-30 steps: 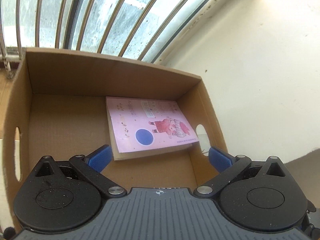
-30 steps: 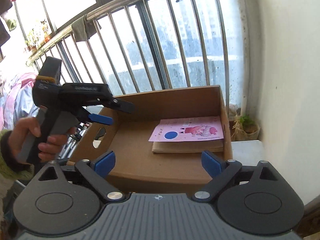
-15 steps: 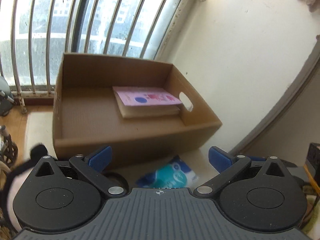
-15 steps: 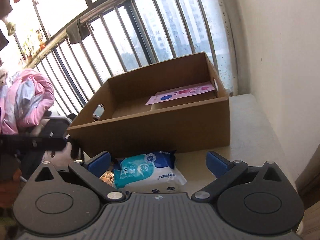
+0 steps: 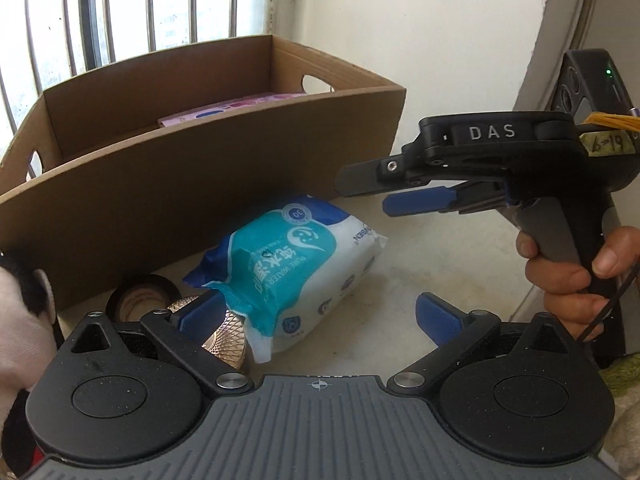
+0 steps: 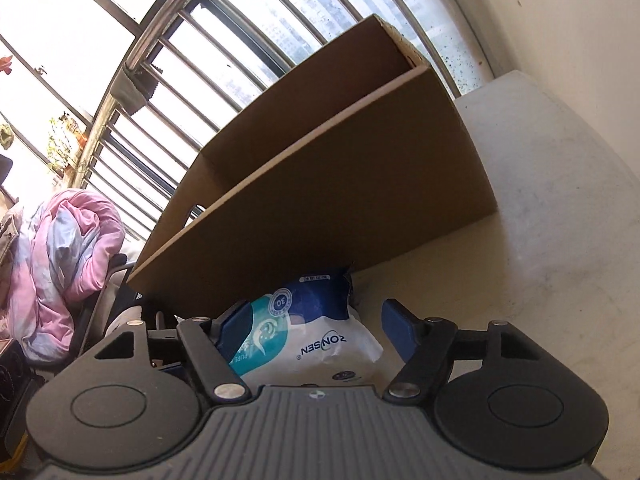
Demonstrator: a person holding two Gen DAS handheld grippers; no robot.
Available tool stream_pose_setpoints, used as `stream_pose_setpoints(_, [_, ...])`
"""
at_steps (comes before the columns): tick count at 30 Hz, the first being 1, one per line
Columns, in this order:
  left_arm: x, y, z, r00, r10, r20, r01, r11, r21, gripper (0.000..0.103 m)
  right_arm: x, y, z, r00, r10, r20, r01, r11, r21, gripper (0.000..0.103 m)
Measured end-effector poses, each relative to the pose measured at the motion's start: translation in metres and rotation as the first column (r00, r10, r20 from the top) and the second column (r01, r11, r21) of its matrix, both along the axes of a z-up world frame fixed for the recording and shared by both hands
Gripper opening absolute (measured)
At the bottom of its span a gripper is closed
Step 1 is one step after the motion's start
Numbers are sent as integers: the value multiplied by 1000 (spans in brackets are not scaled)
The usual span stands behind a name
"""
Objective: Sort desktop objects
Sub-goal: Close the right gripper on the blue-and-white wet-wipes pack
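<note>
A teal and white wet-wipes pack (image 5: 296,268) lies on the pale table in front of an open cardboard box (image 5: 192,184). A pink book (image 5: 236,110) rests inside the box. A black tape roll (image 5: 140,300) and a copper-coloured knurled disc (image 5: 224,340) sit left of the pack. My left gripper (image 5: 318,316) is open and empty above the pack's near end. My right gripper (image 6: 314,324), a hand on its grip, comes in from the right (image 5: 372,192). Its jaws are closing with the wipes pack (image 6: 304,340) between them, a gap still showing at the right finger.
The box (image 6: 340,200) stands against a barred window, with a white wall (image 5: 440,40) to the right. A pink blanket (image 6: 64,264) is piled off the table's left side. A white and black plush thing (image 5: 20,312) lies at the left edge.
Both grippers have dropped from over the box to the table in front of it. The right jaws have narrowed around the wipes pack. The left gripper stays open.
</note>
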State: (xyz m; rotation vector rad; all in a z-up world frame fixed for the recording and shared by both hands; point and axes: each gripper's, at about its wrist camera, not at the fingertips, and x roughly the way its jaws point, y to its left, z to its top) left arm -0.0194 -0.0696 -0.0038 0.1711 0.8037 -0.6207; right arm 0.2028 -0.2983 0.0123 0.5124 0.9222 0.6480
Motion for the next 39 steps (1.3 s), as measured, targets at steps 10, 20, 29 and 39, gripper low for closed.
stream_pose_setpoints(10, [13,-23,-12,1000,-16,-12,17,998,58,102,-3,3,-10,998,56,-16,-55,998,21,70])
stream_pose_setpoints(20, [22,-33,-15,999,-19,-29,22,997,81,103,-16,-12,-12,998,67,6,-67,996,61,70])
stream_pose_setpoints(29, [5,-50,-13,995,-91,-35,93,994,58,103,-48,-57,-17,1000,-23,2,22,994,108,70])
stream_pose_setpoints(39, [-20,-64,-20,979,-201,16,200,978,52,103,-67,-63,-18,996,-86,7,85,991,107,71])
